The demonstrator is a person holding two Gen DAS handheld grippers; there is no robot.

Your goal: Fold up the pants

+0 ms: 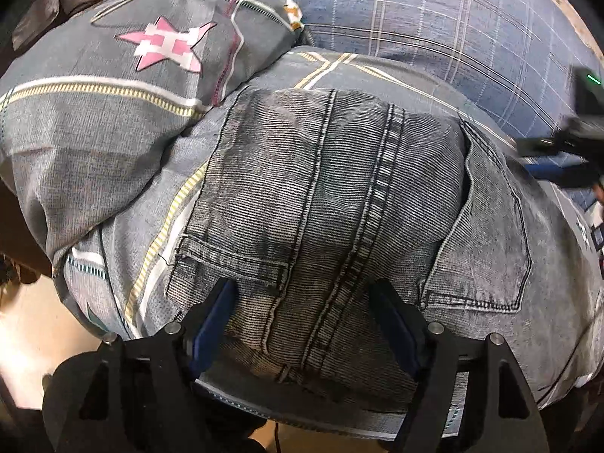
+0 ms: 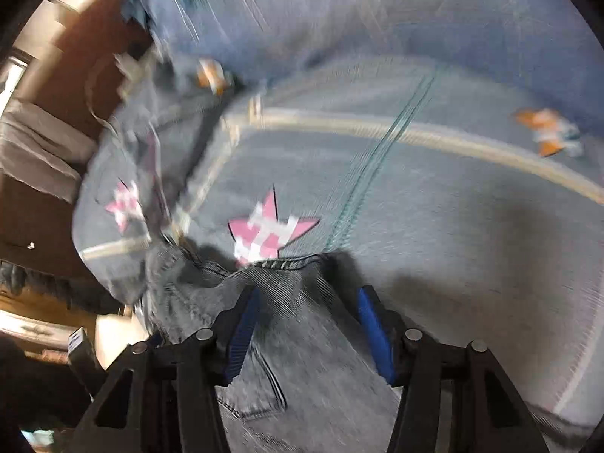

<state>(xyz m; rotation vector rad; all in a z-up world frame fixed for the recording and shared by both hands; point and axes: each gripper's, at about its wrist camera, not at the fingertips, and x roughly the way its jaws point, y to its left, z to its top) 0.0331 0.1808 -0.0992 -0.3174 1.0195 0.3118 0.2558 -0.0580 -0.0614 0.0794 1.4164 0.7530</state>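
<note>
Faded grey-blue jeans lie folded in a compact stack on the bed, a back pocket showing at the right. My left gripper is open, its blue pads just above the near edge of the jeans, holding nothing. The right gripper shows at the right edge of the left wrist view, blurred. In the right wrist view, which is motion-blurred, my right gripper is open over the jeans, near their far edge; the denim lies between the jaws but is not pinched.
A grey quilt with pink stars is bunched at the left, beside the jeans. A blue plaid sheet covers the bed behind. The bed edge and floor are at the lower left. Brown furniture stands left of the bed.
</note>
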